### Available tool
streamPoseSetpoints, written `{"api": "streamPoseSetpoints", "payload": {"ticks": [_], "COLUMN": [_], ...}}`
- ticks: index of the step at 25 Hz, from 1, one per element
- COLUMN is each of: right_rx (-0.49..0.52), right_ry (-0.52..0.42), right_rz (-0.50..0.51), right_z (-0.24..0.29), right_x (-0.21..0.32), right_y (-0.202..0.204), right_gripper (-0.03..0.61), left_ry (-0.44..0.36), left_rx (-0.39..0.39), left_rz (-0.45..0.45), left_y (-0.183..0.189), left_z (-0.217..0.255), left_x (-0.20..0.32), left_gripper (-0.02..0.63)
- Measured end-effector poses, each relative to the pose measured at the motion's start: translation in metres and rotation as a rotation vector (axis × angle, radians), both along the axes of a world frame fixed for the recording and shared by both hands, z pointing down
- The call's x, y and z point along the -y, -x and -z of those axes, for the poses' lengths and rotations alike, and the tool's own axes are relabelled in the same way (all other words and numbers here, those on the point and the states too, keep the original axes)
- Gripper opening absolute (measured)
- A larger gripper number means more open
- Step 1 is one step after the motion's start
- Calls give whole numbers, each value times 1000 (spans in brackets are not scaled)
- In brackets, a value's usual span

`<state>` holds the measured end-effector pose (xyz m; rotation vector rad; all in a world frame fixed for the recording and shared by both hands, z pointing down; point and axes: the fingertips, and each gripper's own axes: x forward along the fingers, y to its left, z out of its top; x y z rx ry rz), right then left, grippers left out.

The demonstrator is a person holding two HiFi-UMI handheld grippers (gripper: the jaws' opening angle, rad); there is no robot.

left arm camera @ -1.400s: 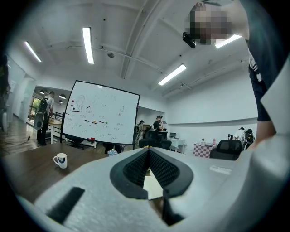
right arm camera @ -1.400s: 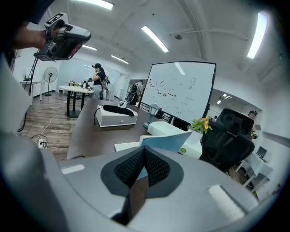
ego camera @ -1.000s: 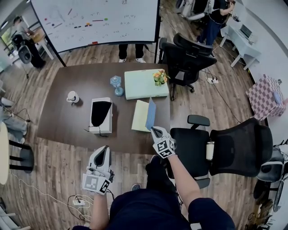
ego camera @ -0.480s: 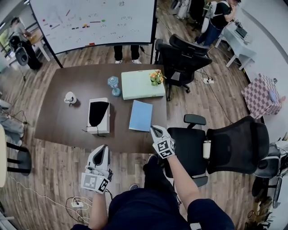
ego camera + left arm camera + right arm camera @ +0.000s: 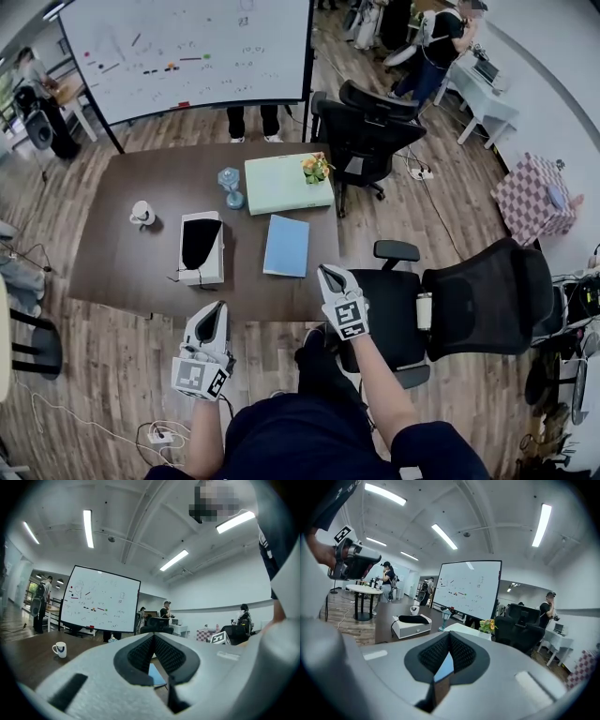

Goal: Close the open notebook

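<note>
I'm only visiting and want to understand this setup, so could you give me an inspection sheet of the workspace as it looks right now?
Surface: dark wooden table, level.
Job's things: blue notebook lies closed and flat on the table.
Clutter: white mug, white box holding a black cloth, blue ornament, pale green box, flowers.
Grippers: left gripper shut, empty, short of the table; right gripper shut, empty, near the notebook's corner, apparently not touching it.
Cables: thin cable beside the white box; power strip on the floor.
Surroundings: whiteboard, office chairs, people standing.
</note>
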<state>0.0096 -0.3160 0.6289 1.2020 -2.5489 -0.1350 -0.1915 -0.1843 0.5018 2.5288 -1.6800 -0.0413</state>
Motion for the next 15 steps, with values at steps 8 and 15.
{"api": "streamPoseSetpoints", "payload": {"ticks": [8,15], "right_rx": [87,159], "right_ry": [-17,-9], "right_rz": [-126,-212], "right_z": [30,42], "right_x": [-29,-59], "right_y": [-31,-52], "right_gripper": [8,8], "left_ry": [-7,-5], "left_rx": [-13,-13], "left_rz": [-32,-63], "left_y": [-5,-12], "left_z": [0,-1], "left_x": [-7,-16], "left_gripper": [-5,-5]}}
